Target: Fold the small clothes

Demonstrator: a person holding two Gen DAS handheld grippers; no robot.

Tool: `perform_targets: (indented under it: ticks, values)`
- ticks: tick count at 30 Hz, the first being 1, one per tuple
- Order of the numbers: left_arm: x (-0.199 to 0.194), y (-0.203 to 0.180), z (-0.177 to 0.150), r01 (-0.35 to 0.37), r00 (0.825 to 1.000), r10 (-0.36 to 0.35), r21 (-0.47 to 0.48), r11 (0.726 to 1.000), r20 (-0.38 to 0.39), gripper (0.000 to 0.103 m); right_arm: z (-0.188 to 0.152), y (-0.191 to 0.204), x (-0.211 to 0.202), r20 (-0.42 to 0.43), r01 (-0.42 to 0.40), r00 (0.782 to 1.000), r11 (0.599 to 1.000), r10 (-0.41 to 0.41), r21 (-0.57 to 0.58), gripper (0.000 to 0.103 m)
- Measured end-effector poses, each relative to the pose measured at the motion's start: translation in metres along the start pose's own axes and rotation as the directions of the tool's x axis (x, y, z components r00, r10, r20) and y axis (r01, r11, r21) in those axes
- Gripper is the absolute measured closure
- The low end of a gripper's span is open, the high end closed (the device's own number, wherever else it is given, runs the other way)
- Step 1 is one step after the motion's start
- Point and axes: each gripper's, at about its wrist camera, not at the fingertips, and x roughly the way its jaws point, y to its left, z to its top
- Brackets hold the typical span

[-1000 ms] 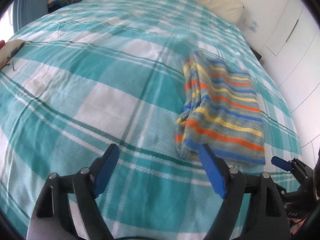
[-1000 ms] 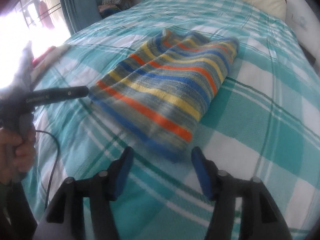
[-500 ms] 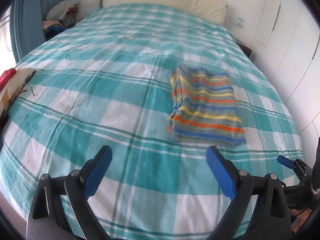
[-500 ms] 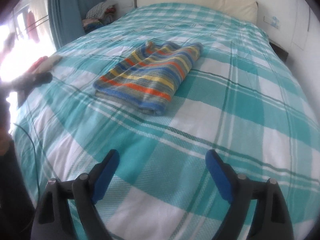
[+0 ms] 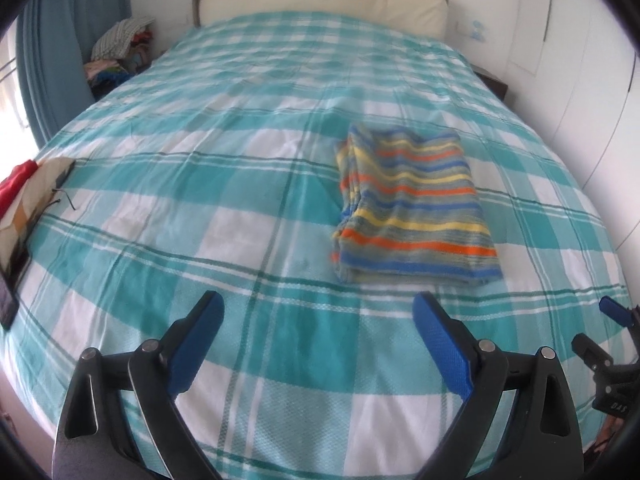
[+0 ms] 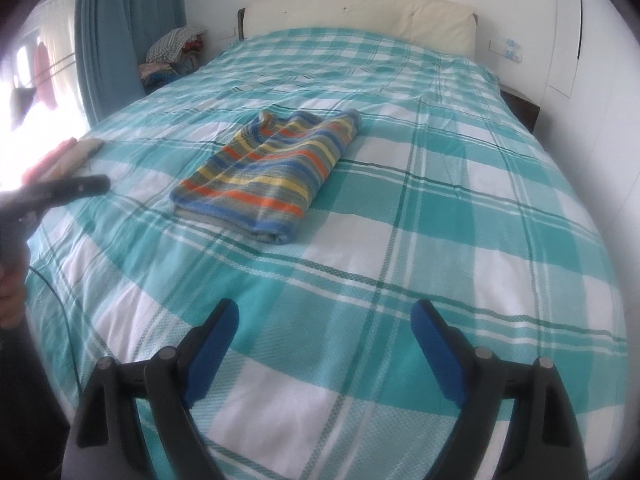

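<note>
A striped garment (image 5: 412,208) in blue, orange, yellow and grey lies folded into a flat rectangle on the teal plaid bed (image 5: 200,200). It also shows in the right wrist view (image 6: 276,176), left of the bed's middle. My left gripper (image 5: 318,320) is open and empty, held above the bed's near edge, well short of the garment. My right gripper (image 6: 324,326) is open and empty, also back near the foot of the bed. The right gripper's tip shows in the left wrist view (image 5: 612,312); the left gripper's finger shows at the left of the right wrist view (image 6: 76,186).
A red and cream cloth (image 5: 24,196) lies at the bed's left edge beside a dark phone (image 5: 8,300). A pile of clothes (image 5: 120,48) sits by the blue curtain (image 6: 108,40). A cream headboard (image 6: 360,12) and white wardrobe doors (image 5: 580,80) bound the bed.
Both grippers have pulled back from the folded garment toward the foot of the bed and risen. The right gripper's jaws have opened wider. The garment stays put.
</note>
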Motion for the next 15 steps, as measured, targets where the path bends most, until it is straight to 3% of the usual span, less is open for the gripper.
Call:
perform_targets:
  ticks: [15]
  values:
    - [0.026,-0.006,0.008,-0.014,0.999,0.015,0.034,0.999,-0.033,0.007,0.012,0.007,0.02,-0.031,0.07,0.997,0.997,-0.072,-0.041,0.016]
